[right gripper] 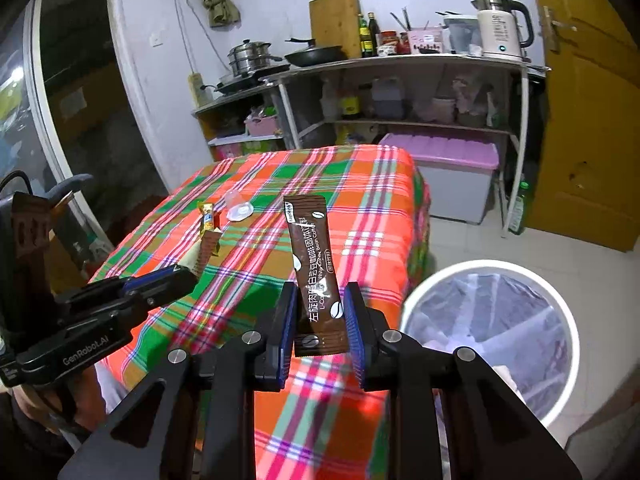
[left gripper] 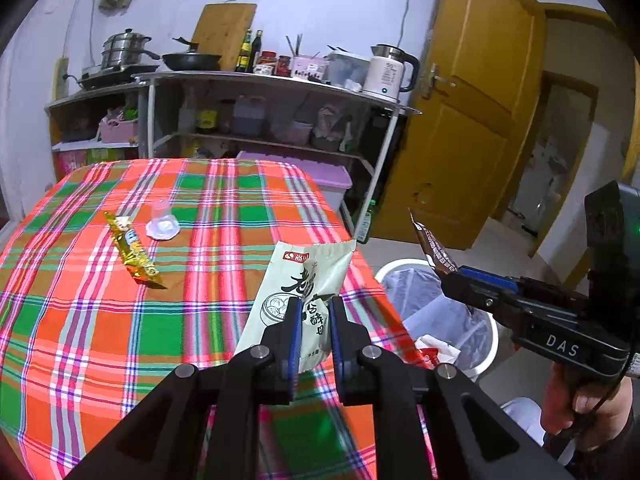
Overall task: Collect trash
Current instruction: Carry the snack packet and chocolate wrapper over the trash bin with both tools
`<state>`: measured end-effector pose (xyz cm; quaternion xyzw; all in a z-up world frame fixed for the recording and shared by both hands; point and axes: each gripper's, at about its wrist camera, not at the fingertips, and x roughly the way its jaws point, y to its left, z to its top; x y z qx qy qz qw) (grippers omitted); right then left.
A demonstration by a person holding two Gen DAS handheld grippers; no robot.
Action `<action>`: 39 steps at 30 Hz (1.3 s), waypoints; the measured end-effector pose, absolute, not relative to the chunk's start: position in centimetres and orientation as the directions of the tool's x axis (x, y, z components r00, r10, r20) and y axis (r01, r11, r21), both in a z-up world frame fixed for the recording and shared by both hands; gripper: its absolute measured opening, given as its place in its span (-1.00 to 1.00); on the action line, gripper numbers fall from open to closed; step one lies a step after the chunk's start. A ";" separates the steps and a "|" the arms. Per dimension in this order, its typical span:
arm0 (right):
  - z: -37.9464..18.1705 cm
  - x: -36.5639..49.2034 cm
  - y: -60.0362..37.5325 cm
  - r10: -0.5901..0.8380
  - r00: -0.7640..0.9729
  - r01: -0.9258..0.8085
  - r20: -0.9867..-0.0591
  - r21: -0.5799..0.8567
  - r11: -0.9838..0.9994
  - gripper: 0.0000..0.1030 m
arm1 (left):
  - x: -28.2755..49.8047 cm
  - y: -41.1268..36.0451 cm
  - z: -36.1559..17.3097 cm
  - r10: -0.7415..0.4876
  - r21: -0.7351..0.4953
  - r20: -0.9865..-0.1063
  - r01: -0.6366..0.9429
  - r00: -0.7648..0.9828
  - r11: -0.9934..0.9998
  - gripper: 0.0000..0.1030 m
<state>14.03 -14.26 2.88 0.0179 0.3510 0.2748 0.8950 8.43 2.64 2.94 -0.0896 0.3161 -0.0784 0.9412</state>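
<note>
In the left wrist view, the left gripper [left gripper: 314, 320] pinches a pale green snack wrapper [left gripper: 304, 288] between its blue pads; the wrapper stands up from the jaws above the table with the plaid cloth [left gripper: 80, 320]. On the cloth, further away, lie a yellow sachet [left gripper: 134, 250] and, just beside it, a small clear plastic cup [left gripper: 162, 224] on its side. At the right side, the right gripper [left gripper: 450, 276], held by a hand [left gripper: 580, 404], grips a brown coffee sachet [left gripper: 434, 248] over the white trash bin [left gripper: 490, 344], which stands on the floor near the table edge.

In the right wrist view, the right gripper [right gripper: 320, 320] is closed on the brown coffee sachet [right gripper: 314, 264], which stands upright between the pads. The white trash bin [right gripper: 568, 360], lined with a clear bag, is low at the right, beside the table [right gripper: 360, 420]. At the left, the left gripper [right gripper: 182, 274] holds its wrapper [right gripper: 206, 254], seen here from the edge.
</note>
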 end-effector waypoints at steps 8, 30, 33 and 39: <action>3.2 13.2 -17.1 0.482 0.635 -0.439 -0.604 0.231 0.868 -0.52 | 8.2 0.2 3.2 -0.231 -0.203 -0.582 0.136 0.780 0.970 -0.74; 1.6 13.1 -23.7 0.418 0.671 -0.320 -0.612 0.270 0.908 -0.52 | 10.4 -6.2 2.4 -0.306 -0.182 -0.612 0.246 0.730 0.952 -0.74; 1.2 13.2 -24.8 0.407 0.674 -0.300 -0.617 0.275 0.913 -0.52 | 10.9 -7.0 2.3 -0.319 -0.183 -0.610 0.263 0.725 0.947 -0.74; 0.6 13.5 -26.4 0.386 0.680 -0.263 -0.623 0.284 0.922 -0.52 | 11.8 -8.7 2.1 -0.344 -0.181 -0.613 0.297 0.711 0.937 -0.74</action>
